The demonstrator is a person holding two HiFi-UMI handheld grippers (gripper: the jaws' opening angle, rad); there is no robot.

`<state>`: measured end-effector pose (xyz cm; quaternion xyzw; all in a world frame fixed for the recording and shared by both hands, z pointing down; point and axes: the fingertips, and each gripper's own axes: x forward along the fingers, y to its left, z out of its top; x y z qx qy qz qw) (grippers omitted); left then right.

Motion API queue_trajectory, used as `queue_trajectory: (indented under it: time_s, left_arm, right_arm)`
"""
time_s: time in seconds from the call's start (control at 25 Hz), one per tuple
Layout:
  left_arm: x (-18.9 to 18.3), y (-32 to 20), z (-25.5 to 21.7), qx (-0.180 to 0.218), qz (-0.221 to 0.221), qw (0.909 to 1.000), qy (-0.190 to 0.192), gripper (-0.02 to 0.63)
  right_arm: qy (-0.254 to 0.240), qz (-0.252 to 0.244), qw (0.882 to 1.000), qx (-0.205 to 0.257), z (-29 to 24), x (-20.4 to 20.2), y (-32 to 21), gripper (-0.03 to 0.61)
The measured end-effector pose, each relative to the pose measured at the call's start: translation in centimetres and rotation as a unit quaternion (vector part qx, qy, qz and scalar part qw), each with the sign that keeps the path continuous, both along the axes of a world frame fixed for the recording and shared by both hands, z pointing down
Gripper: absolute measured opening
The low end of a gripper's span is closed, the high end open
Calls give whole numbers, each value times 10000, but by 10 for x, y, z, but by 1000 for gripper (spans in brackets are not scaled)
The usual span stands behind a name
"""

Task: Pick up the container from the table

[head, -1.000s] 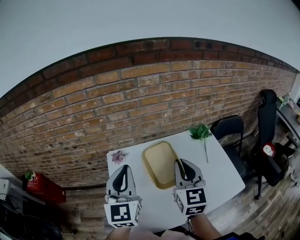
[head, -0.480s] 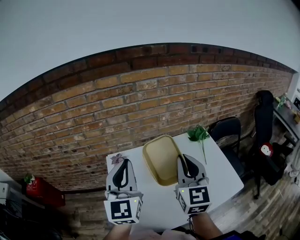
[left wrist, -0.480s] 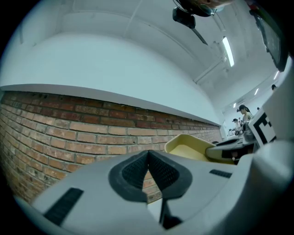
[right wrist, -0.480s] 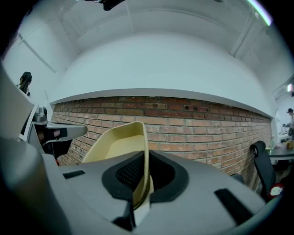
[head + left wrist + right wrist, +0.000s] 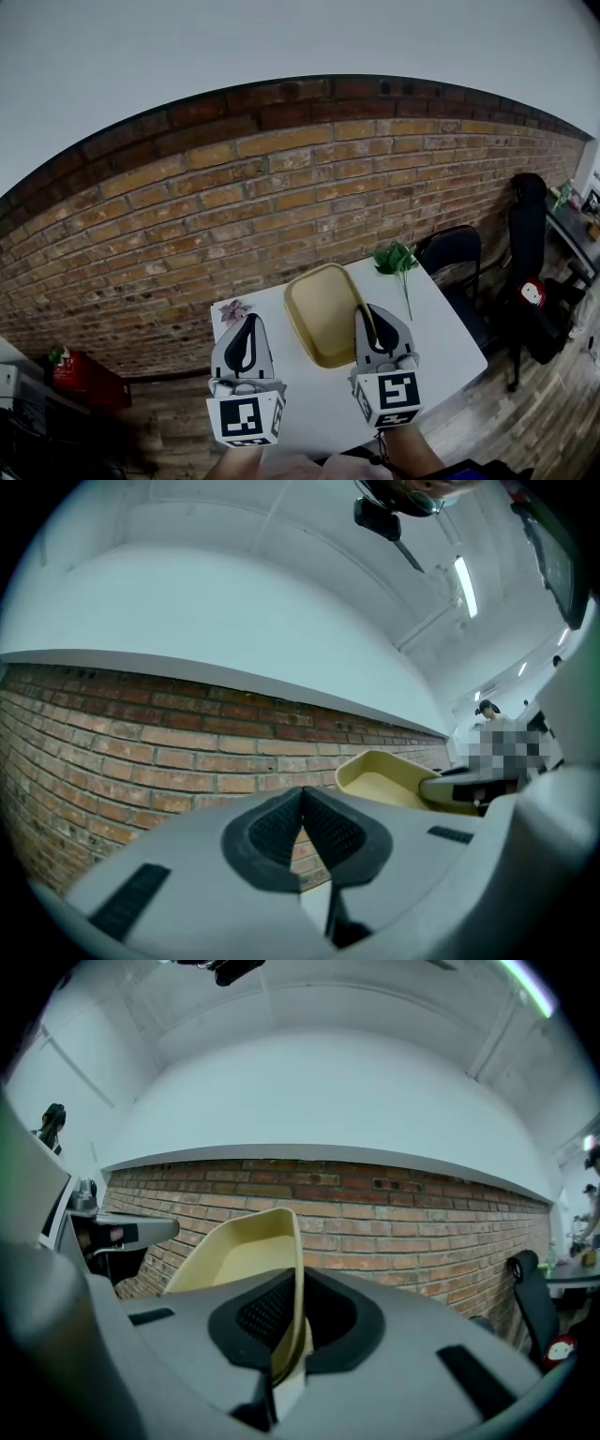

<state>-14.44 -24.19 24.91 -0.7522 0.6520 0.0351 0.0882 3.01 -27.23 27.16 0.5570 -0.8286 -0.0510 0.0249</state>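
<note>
Got the yellow tray point(image 5: 323, 314) pinched by its thin rim in the right gripper point(image 5: 365, 316), jaws clamped on it w/ barely a gap. Looks lifted clear of the bench point(image 5: 441, 337) already imo, hanging about level over the bench's middle, tho can't tell how high. Got the left gripper point(image 5: 249, 330) over the bench's near left side, jaws pressed together, nothing in them. Also spotted a green sprig point(image 5: 396, 258) at the bench's far right corner, pink flower point(image 5: 234, 310) at its far left. Prob nothing left but holding steady.
</note>
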Motion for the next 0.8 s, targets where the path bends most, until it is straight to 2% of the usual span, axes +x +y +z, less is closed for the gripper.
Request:
queue_trajectory:
  time_s: [0.8]
  left_arm:
    - [9,4,0,-6,20,10000,-4,9]
  right_arm:
    - [30,-27,10000,-1,0,6,5,15]
